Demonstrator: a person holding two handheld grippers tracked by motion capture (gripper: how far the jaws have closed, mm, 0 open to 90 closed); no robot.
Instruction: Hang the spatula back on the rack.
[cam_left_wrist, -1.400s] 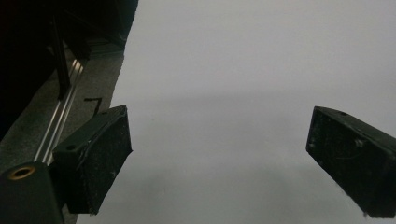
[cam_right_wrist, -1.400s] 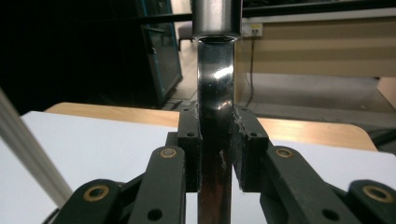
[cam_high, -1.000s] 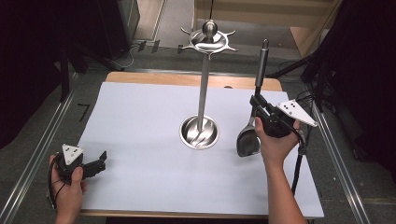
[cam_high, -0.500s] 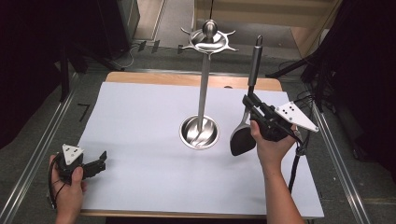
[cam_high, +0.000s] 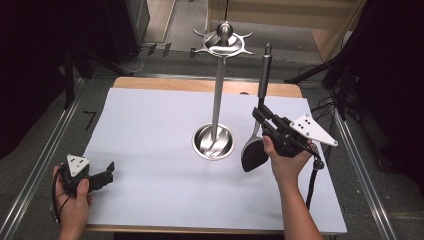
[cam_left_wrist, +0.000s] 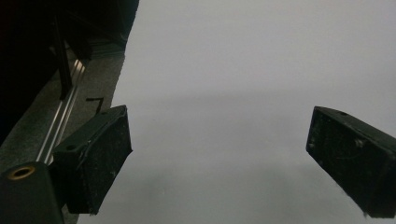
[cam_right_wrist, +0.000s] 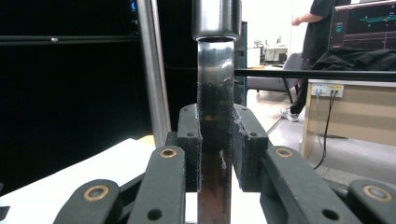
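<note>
The right gripper (cam_high: 263, 120) is clamped on the neck of a spatula (cam_high: 260, 115), held upright just right of the utensil stand (cam_high: 216, 90), black blade hanging above the white table cover (cam_high: 150, 130). Metal handle looks stiff and slick, probably top-heavy, so I'd say gripping the flat neck below the round handle makes sense. Hanging loop at the top sits near the stand's hooks. The left gripper (cam_high: 102, 174), jaws wide apart and empty, rests well left of the stand.
</note>
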